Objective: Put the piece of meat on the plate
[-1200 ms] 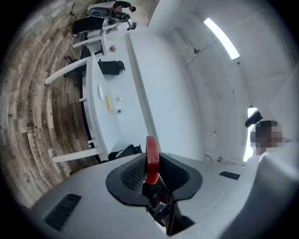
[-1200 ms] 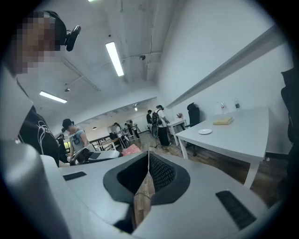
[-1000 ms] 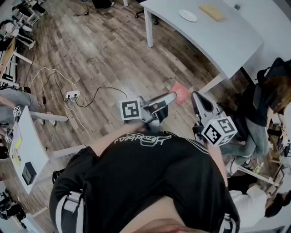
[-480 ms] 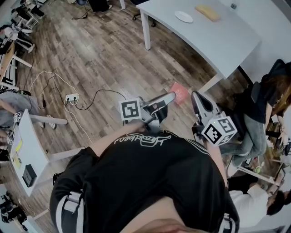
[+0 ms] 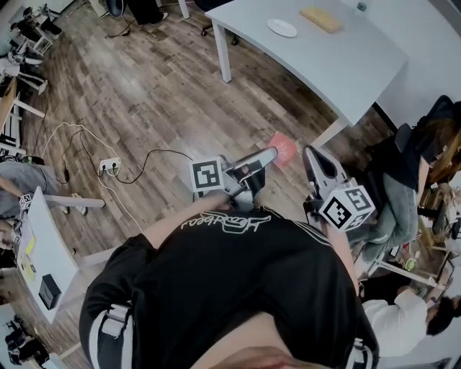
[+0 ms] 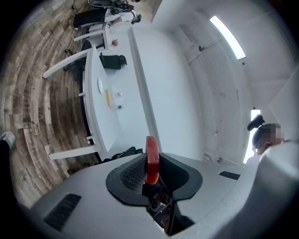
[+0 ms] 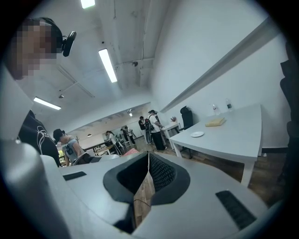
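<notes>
A flat red piece of meat sticks out of my left gripper, which is shut on it and held out over the wooden floor. In the left gripper view the meat stands on edge between the dark pads. The small white plate lies far ahead on a long white table, with a yellow block beside it. The plate is also small and distant in the left gripper view. My right gripper is level with the left one. Its jaws meet at the tips with nothing between them, and the plate lies ahead.
A power strip with trailing cables lies on the floor at left. A small desk stands at the lower left. A seated person is close on the right, by the table's near end. Several people stand far off in the right gripper view.
The table with the plate has drifted left and up in the head view as I walk. Both grippers keep their pose, with the meat still held.
</notes>
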